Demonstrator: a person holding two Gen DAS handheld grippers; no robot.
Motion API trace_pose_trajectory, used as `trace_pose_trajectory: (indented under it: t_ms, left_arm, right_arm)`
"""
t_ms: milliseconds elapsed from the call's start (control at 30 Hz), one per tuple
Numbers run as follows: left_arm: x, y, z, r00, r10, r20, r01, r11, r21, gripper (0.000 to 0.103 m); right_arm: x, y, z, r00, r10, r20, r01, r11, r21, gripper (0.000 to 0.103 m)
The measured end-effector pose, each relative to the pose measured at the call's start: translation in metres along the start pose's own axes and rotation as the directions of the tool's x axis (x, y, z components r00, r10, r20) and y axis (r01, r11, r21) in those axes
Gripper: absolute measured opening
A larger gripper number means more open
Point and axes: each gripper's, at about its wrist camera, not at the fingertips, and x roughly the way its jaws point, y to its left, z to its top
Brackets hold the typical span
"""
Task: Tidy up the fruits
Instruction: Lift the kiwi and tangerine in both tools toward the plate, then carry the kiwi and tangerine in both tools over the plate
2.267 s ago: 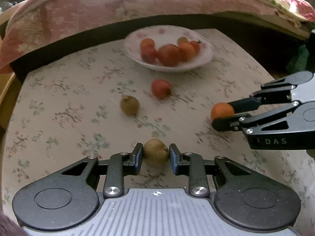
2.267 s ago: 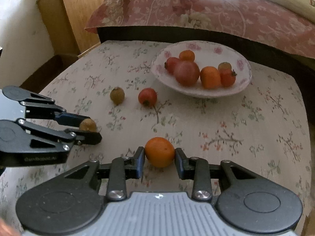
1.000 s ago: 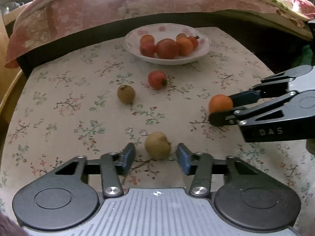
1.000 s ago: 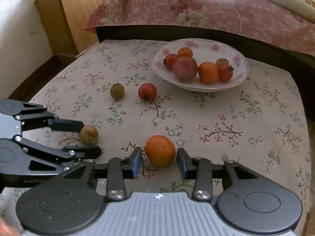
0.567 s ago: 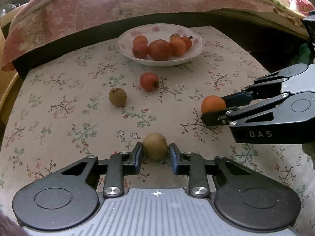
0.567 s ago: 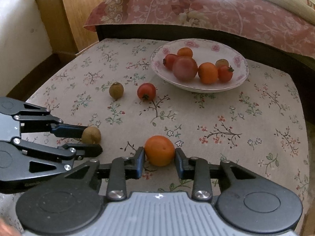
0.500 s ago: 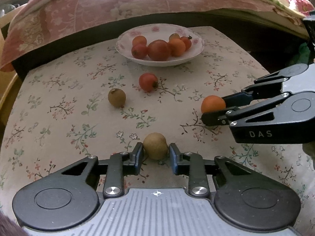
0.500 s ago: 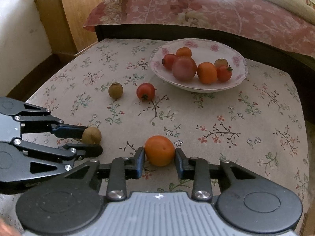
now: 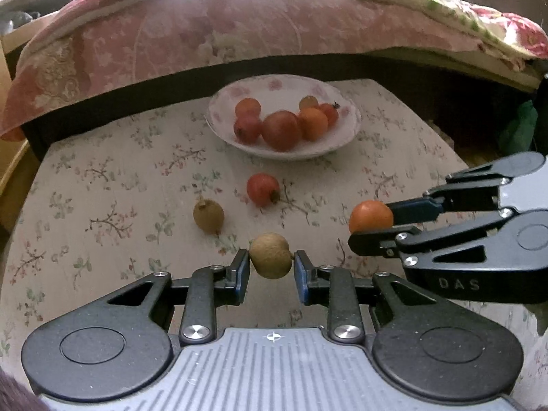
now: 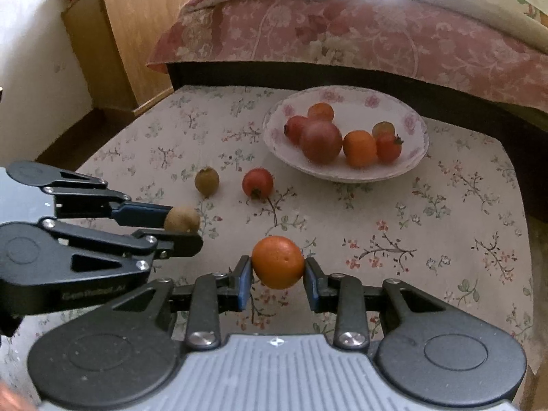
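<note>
My left gripper (image 9: 270,267) is shut on a brown kiwi (image 9: 270,255), held above the flowered cloth. My right gripper (image 10: 277,274) is shut on an orange (image 10: 278,262), also lifted off the cloth. Each gripper shows in the other's view: the right gripper (image 9: 371,227) with the orange (image 9: 370,215), and the left gripper (image 10: 181,227) with the kiwi (image 10: 181,219). A white flowered bowl (image 9: 346,126) (image 10: 416,137) at the far side holds several red and orange fruits. A second kiwi (image 9: 208,216) (image 10: 207,180) and a red tomato (image 9: 263,189) (image 10: 257,182) lie on the cloth.
The table (image 9: 102,178) wears a flowered cloth, and its far edge meets a dark bed frame under a pink quilt (image 9: 171,34). A wooden cabinet (image 10: 130,30) stands at the back left. The table's right edge (image 10: 520,205) drops off near the bowl.
The left gripper opened around the kiwi on the cloth, then shut on it again. Both grippers have since risen and moved toward the bowl with their fruit.
</note>
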Motion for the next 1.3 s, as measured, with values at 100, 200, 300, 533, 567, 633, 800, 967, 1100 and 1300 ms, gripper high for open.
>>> trace_pose_trajectory:
  t_ms: [100, 200, 300, 533, 567, 633, 800, 967, 1100, 1300]
  left_arm:
    - [0.000, 0.000, 0.005, 1.000, 0.000, 0.013, 0.000, 1.000, 0.000, 0.035]
    - [0.000, 0.000, 0.009, 1.000, -0.004, 0.027, 0.004, 1.000, 0.000, 0.036]
    - [0.001, -0.001, 0.014, 0.999, -0.007, 0.040, 0.008, 1.000, -0.006, 0.036]
    - [0.005, -0.004, 0.030, 0.997, -0.025, 0.070, 0.025, 1.000, -0.009, 0.036]
    - [0.006, -0.003, 0.031, 0.997, -0.026, 0.074, 0.027, 1.000, -0.012, 0.036]
    - [0.007, -0.003, 0.035, 0.996, -0.027, 0.081, 0.028, 1.000, -0.014, 0.036]
    - [0.013, -0.002, 0.046, 0.996, -0.020, 0.092, 0.021, 1.000, -0.012, 0.036]
    - [0.020, -0.002, 0.063, 0.993, -0.015, 0.116, 0.015, 1.000, 0.001, 0.035]
    - [0.030, -0.002, 0.077, 0.992, -0.012, 0.129, 0.012, 1.000, 0.005, 0.035]
    - [0.048, -0.001, 0.096, 0.991, -0.006, 0.135, 0.004, 1.000, 0.013, 0.034]
  right_arm:
    - [-0.003, -0.001, 0.005, 1.000, 0.000, 0.018, -0.001, 1.000, 0.006, 0.033]
    - [-0.005, -0.004, 0.010, 0.999, -0.004, 0.033, 0.004, 1.000, 0.016, 0.033]
    - [-0.006, -0.007, 0.013, 0.999, -0.007, 0.044, 0.006, 1.000, 0.028, 0.033]
    - [-0.008, -0.017, 0.023, 0.997, -0.022, 0.073, 0.018, 0.998, 0.056, 0.033]
    - [-0.008, -0.019, 0.025, 0.997, -0.024, 0.076, 0.019, 0.998, 0.062, 0.033]
    - [-0.008, -0.021, 0.027, 0.996, -0.025, 0.080, 0.020, 0.997, 0.071, 0.033]
    - [-0.006, -0.027, 0.035, 0.995, -0.030, 0.095, 0.023, 0.996, 0.082, 0.033]
    - [-0.003, -0.037, 0.050, 0.992, -0.046, 0.119, 0.037, 0.996, 0.082, 0.033]
    - [0.002, -0.049, 0.060, 0.990, -0.057, 0.132, 0.046, 0.995, 0.089, 0.033]
    - [0.015, -0.066, 0.077, 0.988, -0.070, 0.140, 0.057, 0.994, 0.095, 0.033]
